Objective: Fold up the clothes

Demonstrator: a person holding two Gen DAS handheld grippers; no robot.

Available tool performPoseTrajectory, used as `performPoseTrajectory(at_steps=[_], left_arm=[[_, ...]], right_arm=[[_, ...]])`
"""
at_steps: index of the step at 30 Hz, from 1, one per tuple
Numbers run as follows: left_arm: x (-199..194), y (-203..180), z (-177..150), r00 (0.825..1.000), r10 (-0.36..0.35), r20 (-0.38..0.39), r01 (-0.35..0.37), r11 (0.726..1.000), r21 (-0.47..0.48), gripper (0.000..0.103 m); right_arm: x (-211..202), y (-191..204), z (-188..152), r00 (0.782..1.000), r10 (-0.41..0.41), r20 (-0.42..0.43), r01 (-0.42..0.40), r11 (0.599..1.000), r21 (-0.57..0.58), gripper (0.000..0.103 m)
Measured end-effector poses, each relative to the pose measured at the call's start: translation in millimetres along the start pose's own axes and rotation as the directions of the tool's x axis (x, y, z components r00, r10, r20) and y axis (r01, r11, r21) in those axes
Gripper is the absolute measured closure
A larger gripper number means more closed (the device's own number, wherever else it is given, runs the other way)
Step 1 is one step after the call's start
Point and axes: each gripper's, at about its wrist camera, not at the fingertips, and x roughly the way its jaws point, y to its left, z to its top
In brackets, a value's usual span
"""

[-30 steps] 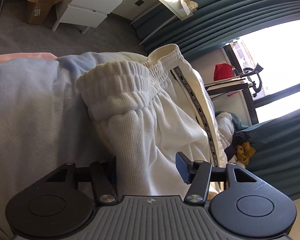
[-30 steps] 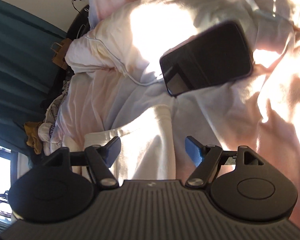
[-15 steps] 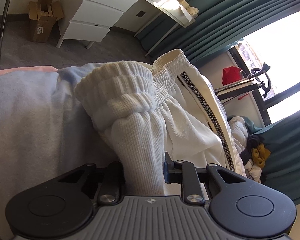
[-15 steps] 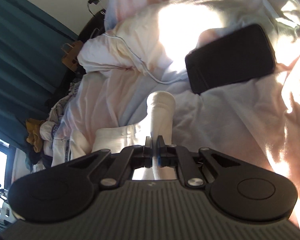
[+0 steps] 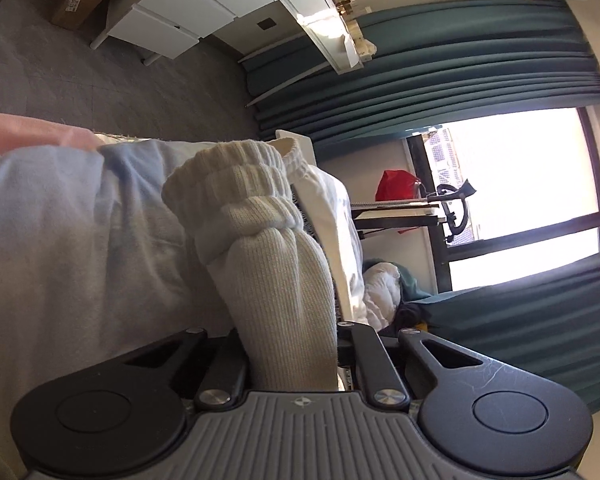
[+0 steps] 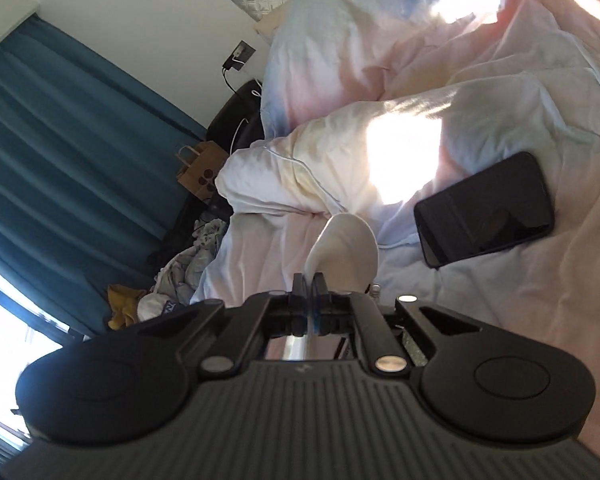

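Item: white sweatpants [image 5: 284, 280], ribbed cuffs and gathered elastic waistband, one pair, on the bed [image 5: 60, 240].

Left tool [image 5: 292, 344]: jaws drawn in against a thick bunch of ribbed cuff fabric, which fills the gap between them. The cloth rises from the jaws toward the gathered waistband [image 5: 236, 184] beyond, lying over the pale blue duvet near the bed's edge.

Right tool [image 6: 310, 292]: jaws pressed nearly together on a thin edge of the same white fabric; a rounded lobe of cloth [image 6: 346, 248] stands up just past the fingertips, above the pink-and-white bedding.

Other contents: black phone [image 6: 486, 208] face-up on the duvet, near the right-hand cloth but apart from it; rumpled pillow [image 6: 340, 160] behind; brown paper bag [image 6: 198, 172] and a heap of clothes [image 6: 172, 280] by the teal curtain [image 6: 60, 140]; white drawers [image 5: 172, 8] across the carpet.

Status: both grips appear secured, the garment bunched rather than flat. No tidy fold shows in either view. Judged early: carrying the held ends over, laying them down and smoothing remain.
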Motion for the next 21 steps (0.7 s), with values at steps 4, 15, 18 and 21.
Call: performPoseTrajectory(at_steps=[4, 15, 18, 21], left_arm=[[25, -30, 21, 1.0, 0.012, -0.015, -0.011, 1.0, 0.017, 0.093], [204, -77, 90, 0.99, 0.1, -0.099, -0.098, 0.995, 0.027, 0.092], [262, -66, 102, 0.976, 0.168, -0.136, -0.168, 0.986, 0.014, 0.092], [307, -57, 109, 0.961, 0.226, -0.16, -0.225, 0.974, 0.024, 0.092]], right_arm=[[19, 46, 0, 0.999, 0.044, 0.009, -0.043, 0.997, -0.069, 0.098], [161, 224, -76, 0.991, 0.13, 0.037, -0.111, 0.938, -0.329, 0.098], [211, 256, -110, 0.993, 0.116, 0.031, -0.093, 0.908, -0.409, 0.098], [256, 272, -144, 0.996, 0.091, 0.026, -0.067, 0.872, -0.485, 0.098]])
